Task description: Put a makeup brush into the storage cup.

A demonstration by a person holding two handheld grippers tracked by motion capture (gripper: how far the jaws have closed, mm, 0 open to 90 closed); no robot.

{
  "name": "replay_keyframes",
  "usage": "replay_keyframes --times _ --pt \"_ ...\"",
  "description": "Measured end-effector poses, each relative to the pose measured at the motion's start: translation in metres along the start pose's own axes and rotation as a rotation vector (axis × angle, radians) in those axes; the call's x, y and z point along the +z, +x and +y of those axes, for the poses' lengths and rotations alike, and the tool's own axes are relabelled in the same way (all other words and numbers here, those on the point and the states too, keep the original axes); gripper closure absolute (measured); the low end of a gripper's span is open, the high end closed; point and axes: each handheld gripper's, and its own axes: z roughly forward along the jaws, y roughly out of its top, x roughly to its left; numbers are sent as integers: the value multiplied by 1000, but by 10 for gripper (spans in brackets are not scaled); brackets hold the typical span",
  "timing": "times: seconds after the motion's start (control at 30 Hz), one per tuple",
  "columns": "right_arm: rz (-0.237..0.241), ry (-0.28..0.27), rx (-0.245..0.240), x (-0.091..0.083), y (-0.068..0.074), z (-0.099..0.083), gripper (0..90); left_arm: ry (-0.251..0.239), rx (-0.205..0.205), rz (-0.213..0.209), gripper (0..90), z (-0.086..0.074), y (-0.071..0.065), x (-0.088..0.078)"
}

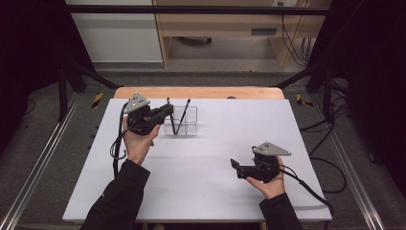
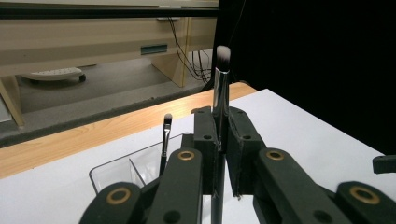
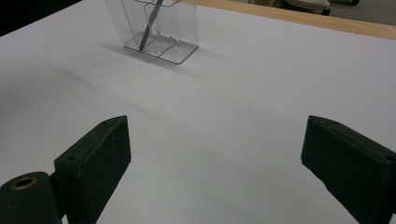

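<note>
A: Largest first, and what is hard to see?

B: Wide white table top (image 1: pixel 215 158), flat and matte, with a strip of pale wood (image 1: pixel 198 92) along the far edge. Around it mostly black; dark floor, cables (image 1: pixel 330 158) and frame rails (image 1: pixel 28 182) only partly readable. Beyond, pale wooden furniture (image 2: pixel 93 42), cut off at the top.

A: And on the table?

B: Toward the far left, a clear plastic holder (image 1: pixel 184 122), box-shaped with thin dividing walls. See-through, so edges faint from above; cut off at the top from the right gripper view (image 3: pixel 156 28). Which compartment holds what: cannot tell.

A: The hands?

B: Dark sleeves entering from the near edge. Left gripper (image 1: pixel 165 111) just beside the holder's left side, black, blocky, brass-ringed screws on the arms, grey three-cornered plate on top. Clenched on a brush (image 2: pixel 220 102): slim dark handle, shiny metal collar, soft rounded tuft, pale with a darker tip. Upright between the pads (image 2: pixel 205 135), lower end hidden behind the jaws.

A: Anything else in the holder?

B: A second, thinner brush (image 2: pixel 166 140), small flat tip, standing in the holder, leaning; base blurred through the plastic.

A: Right hand?

B: Right gripper (image 1: pixel 234 165) well apart, near the front right, low over bare table. Released, jaws standing wide, nothing between the pads (image 3: pixel 100 158).
</note>
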Motion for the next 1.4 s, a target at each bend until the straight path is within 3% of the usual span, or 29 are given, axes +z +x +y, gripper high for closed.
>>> replay_keyframes --times 0.93,1.4 --pt "-9 14 -3 0 -1 0 67 4 39 32 828 18 4 22" --pt "-10 17 -9 1 -1 0 68 8 30 55 828 24 11 35"
